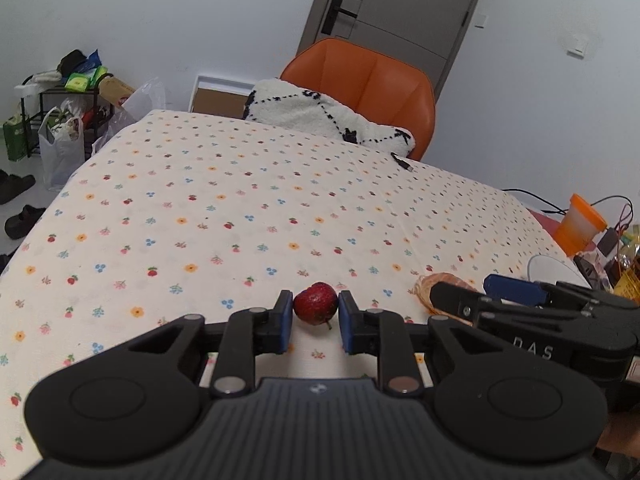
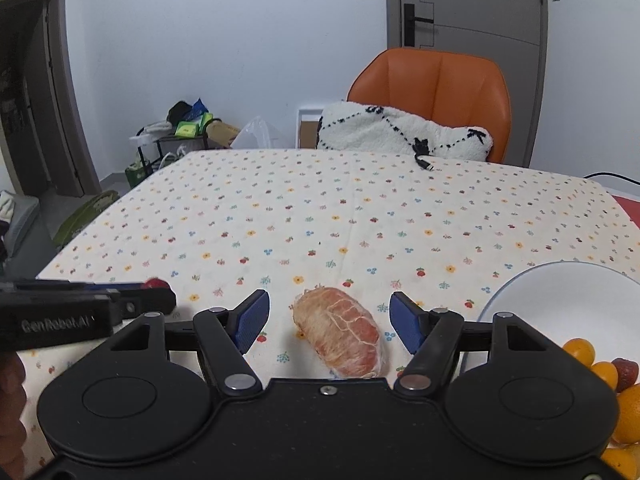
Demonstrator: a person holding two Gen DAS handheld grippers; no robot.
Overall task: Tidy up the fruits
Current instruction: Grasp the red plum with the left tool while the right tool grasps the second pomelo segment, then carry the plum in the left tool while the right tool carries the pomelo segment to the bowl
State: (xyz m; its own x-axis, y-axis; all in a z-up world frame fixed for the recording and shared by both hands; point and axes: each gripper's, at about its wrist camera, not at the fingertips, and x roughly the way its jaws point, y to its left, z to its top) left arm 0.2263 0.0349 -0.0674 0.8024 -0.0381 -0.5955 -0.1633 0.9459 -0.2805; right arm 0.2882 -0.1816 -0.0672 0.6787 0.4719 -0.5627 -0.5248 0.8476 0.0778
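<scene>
My left gripper is clamped on the strawberry, which sits low over the cloth. My right gripper is spread wide w/ the peeled citrus lying between the pads, untouched. Bowl on the right already has oranges & a strawberry. I reckon approx. two fruits left.

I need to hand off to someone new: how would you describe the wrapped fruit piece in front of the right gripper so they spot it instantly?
Start at the floral tablecloth and come to its near edge, left of the white bowl holding small orange fruits. There, between the open fingers of the right gripper, lies the wrapped fruit piece: pinkish-orange, oblong, in clear film. The strawberry by the left gripper is smaller and dark red.
</scene>
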